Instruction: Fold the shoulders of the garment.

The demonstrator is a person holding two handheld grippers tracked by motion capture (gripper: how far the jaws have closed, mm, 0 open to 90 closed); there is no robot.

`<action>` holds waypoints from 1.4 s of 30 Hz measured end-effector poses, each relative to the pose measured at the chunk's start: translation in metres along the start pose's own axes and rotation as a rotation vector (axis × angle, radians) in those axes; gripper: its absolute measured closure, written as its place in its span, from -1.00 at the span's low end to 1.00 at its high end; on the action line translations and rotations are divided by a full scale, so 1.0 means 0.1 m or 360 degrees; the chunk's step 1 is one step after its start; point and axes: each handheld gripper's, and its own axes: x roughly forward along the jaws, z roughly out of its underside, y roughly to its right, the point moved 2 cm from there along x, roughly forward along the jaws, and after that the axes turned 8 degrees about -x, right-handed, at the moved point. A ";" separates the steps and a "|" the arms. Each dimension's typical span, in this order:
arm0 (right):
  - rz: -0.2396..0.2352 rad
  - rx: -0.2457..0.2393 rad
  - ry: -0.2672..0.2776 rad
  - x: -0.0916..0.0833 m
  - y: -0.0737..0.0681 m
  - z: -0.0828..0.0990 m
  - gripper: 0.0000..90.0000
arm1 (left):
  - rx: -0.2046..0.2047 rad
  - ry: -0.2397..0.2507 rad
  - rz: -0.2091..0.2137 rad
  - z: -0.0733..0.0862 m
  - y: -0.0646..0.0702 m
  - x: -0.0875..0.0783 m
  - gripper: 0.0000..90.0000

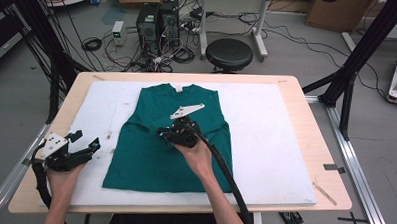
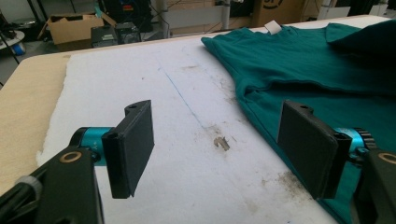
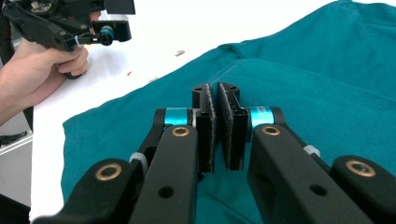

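High view: stool [image 1: 229, 54] behind table [image 1: 306, 116], PCs [image 1: 157, 21] beyond.

A teal-green T-shirt [image 1: 170, 141] with a white neck label [image 1: 177, 88] lies on a stained white pad [image 1: 265, 139] over the pale wood tabletop [image 1: 325, 161]; black stool [image 1: 229, 54] beyond.

Open white mat [image 1: 265, 144] beside shirt [image 1: 150, 160]

Bright, even overhead light; soft shadows, mild blur, overexposed white mat.
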 end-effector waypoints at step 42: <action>0.0833 0.0110 0.0302 -1.74 0.56 1.33 -0.54 | -0.0041 0.0079 0.0016 -0.01 -0.03 -0.06 -0.58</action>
